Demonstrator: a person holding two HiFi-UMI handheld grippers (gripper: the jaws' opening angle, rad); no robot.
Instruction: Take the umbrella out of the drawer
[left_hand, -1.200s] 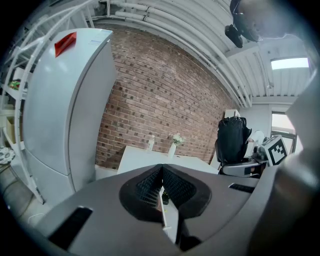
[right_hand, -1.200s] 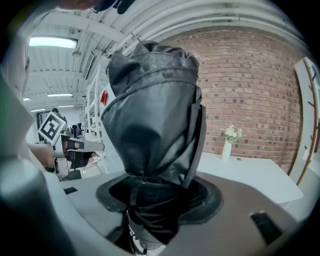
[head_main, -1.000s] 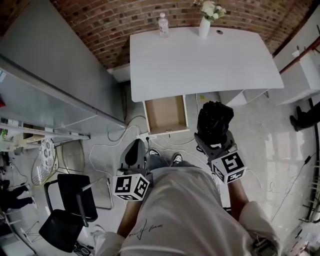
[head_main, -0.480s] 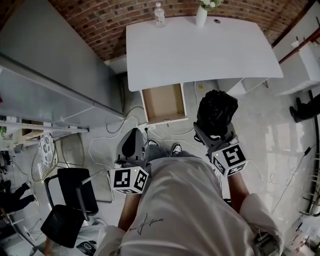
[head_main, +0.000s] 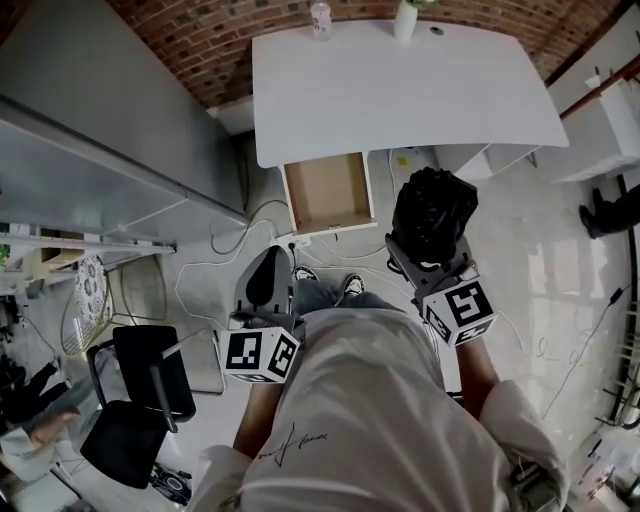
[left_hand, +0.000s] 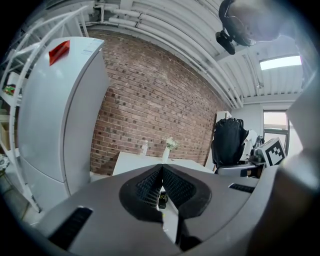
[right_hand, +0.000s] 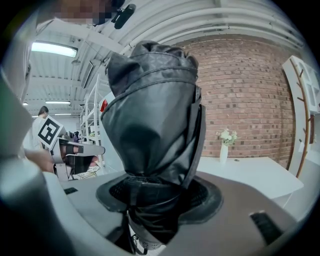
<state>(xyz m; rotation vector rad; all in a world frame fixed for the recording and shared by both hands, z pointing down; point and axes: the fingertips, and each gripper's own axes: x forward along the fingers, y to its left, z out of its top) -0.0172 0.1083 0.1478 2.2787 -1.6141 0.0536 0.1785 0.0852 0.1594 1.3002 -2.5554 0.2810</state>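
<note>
The white desk (head_main: 400, 90) has its drawer (head_main: 328, 190) pulled out under the front edge, and it looks empty. The folded black umbrella (head_main: 432, 215) is already out, in front of the desk, gripped by the right tongs (right_hand: 150, 200). The left tongs (left_hand: 161, 175) are closed on nothing. I think the loose fabric may slide from the grip.

No words or numbers are legible. A small cursive line on the person's shirt (head_main: 290, 452) and a red label (left_hand: 59, 51) on a white cabinet (left_hand: 60, 125) are too blurred to read.
</note>
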